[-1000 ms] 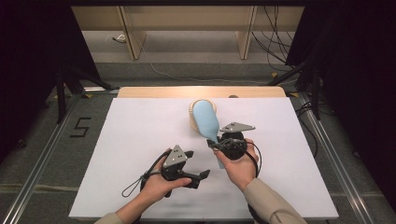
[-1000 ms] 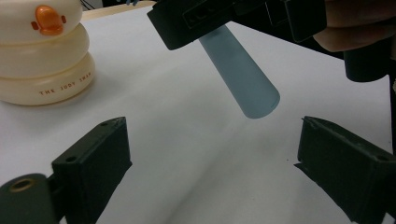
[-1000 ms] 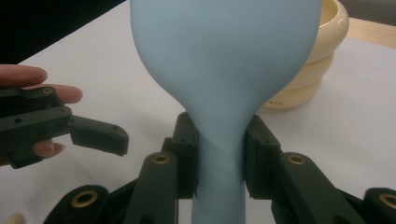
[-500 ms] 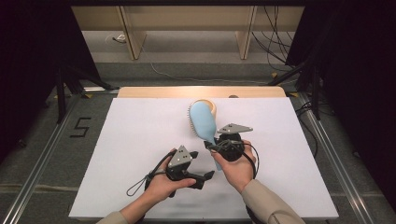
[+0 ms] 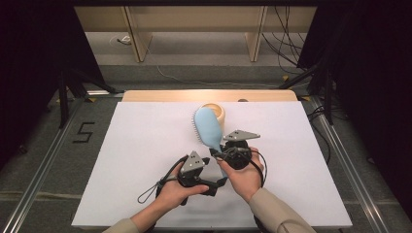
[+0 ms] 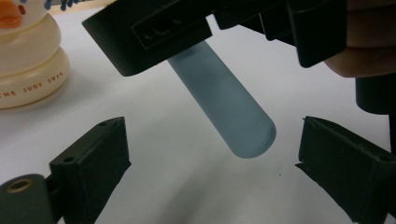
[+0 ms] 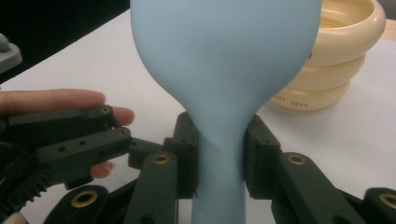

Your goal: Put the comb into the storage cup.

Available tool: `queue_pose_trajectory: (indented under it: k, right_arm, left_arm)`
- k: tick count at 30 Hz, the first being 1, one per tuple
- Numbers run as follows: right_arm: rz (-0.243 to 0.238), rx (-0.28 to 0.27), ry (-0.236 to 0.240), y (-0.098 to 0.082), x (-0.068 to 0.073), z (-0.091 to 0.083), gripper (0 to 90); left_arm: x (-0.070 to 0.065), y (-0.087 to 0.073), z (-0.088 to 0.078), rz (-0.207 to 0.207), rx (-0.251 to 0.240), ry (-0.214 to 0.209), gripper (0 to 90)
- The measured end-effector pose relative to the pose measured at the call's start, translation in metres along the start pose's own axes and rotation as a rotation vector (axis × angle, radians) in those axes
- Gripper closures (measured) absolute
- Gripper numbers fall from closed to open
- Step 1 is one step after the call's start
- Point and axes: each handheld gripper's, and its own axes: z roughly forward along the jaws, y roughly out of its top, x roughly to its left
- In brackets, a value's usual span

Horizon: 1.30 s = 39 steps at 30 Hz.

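Two grippers are working one light blue hairbrush (image 5: pixel 208 127), which is held off the white table (image 5: pixel 145 145) at mid-table, head toward the far edge and just in front of the cream ringed cup (image 5: pixel 217 110). The right gripper (image 5: pixel 219 151) is clamped on the brush neck: in the right gripper view both pads press the narrow stem (image 7: pixel 219 154) right below where the head flares, probably chosen because the flare stops the brush sliding through. That grip leaves the handle end (image 6: pixel 243 130) sticking out free toward the person. The left gripper (image 5: pixel 219 182) sits spread wide, nothing pinched; in the left gripper view the rounded handle tip hangs between its two jaws with clear gap on both sides, not touching. This looks like a hand-over setup: right holds steady and high so left can close on the free end. Risk is that the smooth round handle may twist once left takes it alone. The cup stands upright and untouched.
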Motion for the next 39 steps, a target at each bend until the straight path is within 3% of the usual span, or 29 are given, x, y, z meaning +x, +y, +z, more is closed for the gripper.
queue_pose_trajectory:
  k: [9,14,30,39]
  right_arm:
    - [-0.003,-0.003,0.003,-0.0001,0.0020,0.0004,70.2]
    - [-0.005,-0.003,0.004,-0.0005,0.0033,0.0011,70.2]
    - [-0.007,-0.006,0.006,-0.0007,0.0055,0.0014,70.2]
    - [-0.014,-0.006,0.006,-0.0010,0.0064,0.0022,70.2]
  left_arm:
    - [-0.0016,0.0012,0.0025,-0.033,-0.020,-0.026,11.8]
    - [-0.0010,0.0011,0.0040,-0.036,-0.025,-0.024,14.1]
    - [0.0027,-0.0007,0.0062,-0.128,-0.061,-0.019,20.4]
    - [0.0036,0.0000,0.0075,-0.148,-0.071,-0.023,22.6]
